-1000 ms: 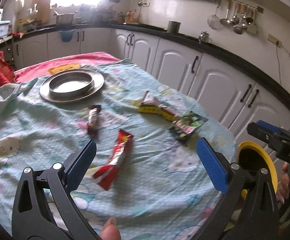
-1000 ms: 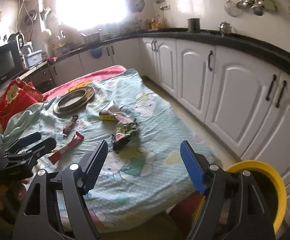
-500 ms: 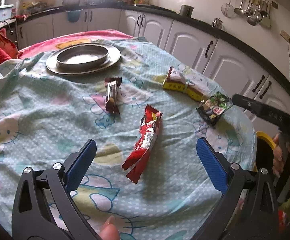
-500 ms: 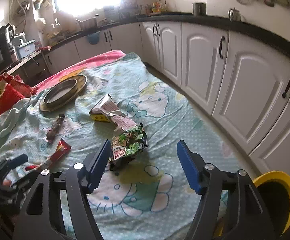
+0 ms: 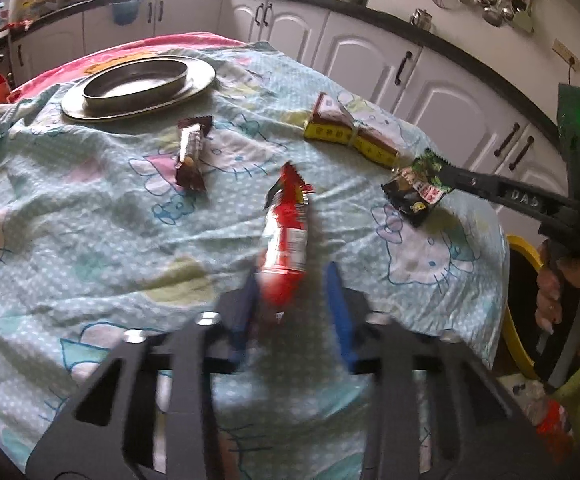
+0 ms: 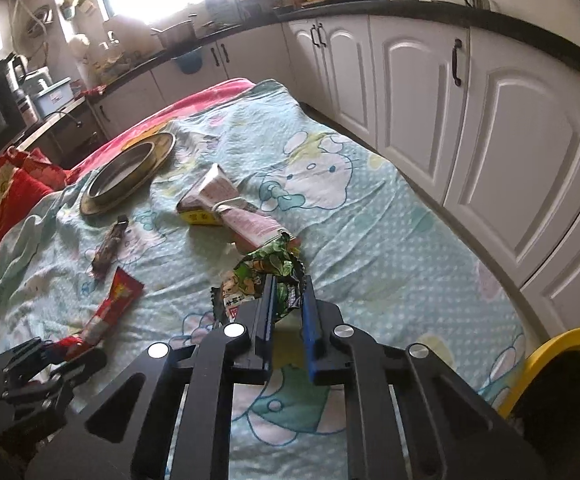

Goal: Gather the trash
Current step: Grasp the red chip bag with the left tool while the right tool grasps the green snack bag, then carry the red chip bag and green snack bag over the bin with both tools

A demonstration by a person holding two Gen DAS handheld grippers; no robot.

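Closing on two wrappers at once, both claws have just been narrowing their jaws. The left claw (image 5: 292, 300) has its blue pads drawn in around the near end of the red wrapper (image 5: 286, 232); blur hides whether they press it yet, though they look nearly shut. The right claw (image 6: 288, 304) pinches the crumpled edge of the green snack packet (image 6: 262, 280), its jaws almost together with foil between them.

Both pieces lie on the cartoon-print cloth (image 5: 90, 220) covering the surface, near its front edge. They look like thin, crinkly film: very light, limp, a little slick, likely to flop or slip from a shallow pinch. A crimped end seam or a bunched fold probably gives the surest hold.

Farther back sit a dark brown bar wrapper (image 5: 190, 156), a flattened yellow and pink carton (image 5: 350, 132) with creased card faces, and a round metal plate (image 5: 138, 88). A yellow-rimmed bin (image 6: 562, 376) stands beside the surface.
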